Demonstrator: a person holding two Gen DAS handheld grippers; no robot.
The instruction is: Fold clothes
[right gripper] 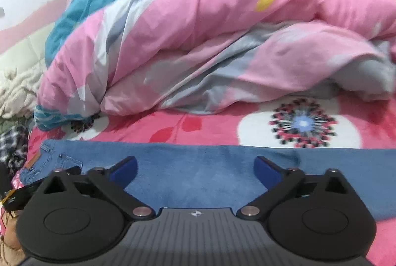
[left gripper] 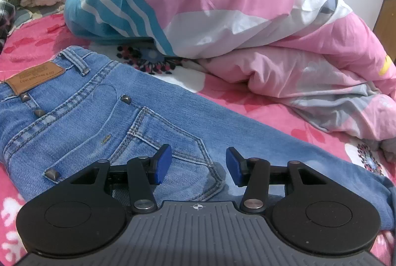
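Jeans [left gripper: 153, 102] lie flat on the pink floral bedspread [right gripper: 173, 128], back side up, waistband with leather patch [left gripper: 37, 76] toward the bed's left side, legs running right along the near edge; they look laid leg-on-leg lengthwise, though I cannot be sure. Left gripper [left gripper: 198, 165] is spread, pinching nothing, poised just over the seat beside the back pocket [left gripper: 158, 142]. Right gripper [right gripper: 195, 170] is spread wider, also empty, over the leg section; that view is blurred. Risks, as judgement: a pinch on the seat could catch only the top denim layer, so the layers slide apart when lifted; thick seams and studs [left gripper: 125, 98] may slip from the pads; the heaped duvet [left gripper: 235, 6] lies close behind, and a swung leg could snag it.
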